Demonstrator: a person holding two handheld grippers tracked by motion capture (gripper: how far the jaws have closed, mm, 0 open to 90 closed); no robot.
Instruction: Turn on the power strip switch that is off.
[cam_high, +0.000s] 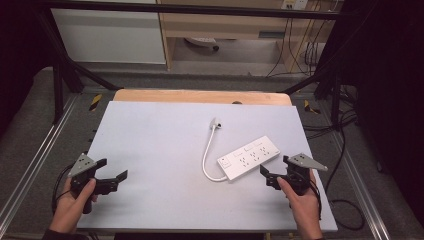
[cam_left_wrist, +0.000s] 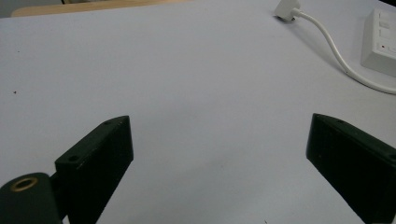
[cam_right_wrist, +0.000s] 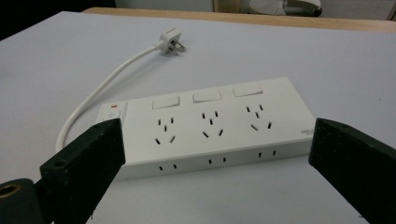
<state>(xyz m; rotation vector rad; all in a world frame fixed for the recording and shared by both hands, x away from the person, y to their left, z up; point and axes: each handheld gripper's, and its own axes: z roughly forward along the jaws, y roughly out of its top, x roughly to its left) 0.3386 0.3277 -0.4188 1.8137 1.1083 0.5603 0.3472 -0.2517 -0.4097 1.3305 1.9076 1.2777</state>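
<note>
A white power strip (cam_high: 248, 157) with three sockets lies flat on the pale mat (cam_high: 160, 150), right of centre. Its short white cable (cam_high: 206, 155) curves away to a plug (cam_high: 216, 122) resting on the mat. My right gripper (cam_high: 275, 165) hovers just in front of the strip, open and holding nothing. From the right gripper view the strip (cam_right_wrist: 210, 121) lies between and beyond the wide-apart jaws of this gripper (cam_right_wrist: 217, 128), with the plug (cam_right_wrist: 170, 41) farther back. My left gripper (cam_high: 113, 169) is open near the mat's front left. In its own view the left gripper (cam_left_wrist: 220, 123) frames bare mat, and the strip's end (cam_left_wrist: 380, 42) is at the right edge.
The mat covers a wooden table whose edge (cam_high: 200, 96) shows at the back. Black frame bars (cam_high: 70, 75) rise at both sides. Loose cables (cam_high: 345, 150) trail on the floor to the right. A cabinet (cam_high: 110, 35) stands beyond the table.
</note>
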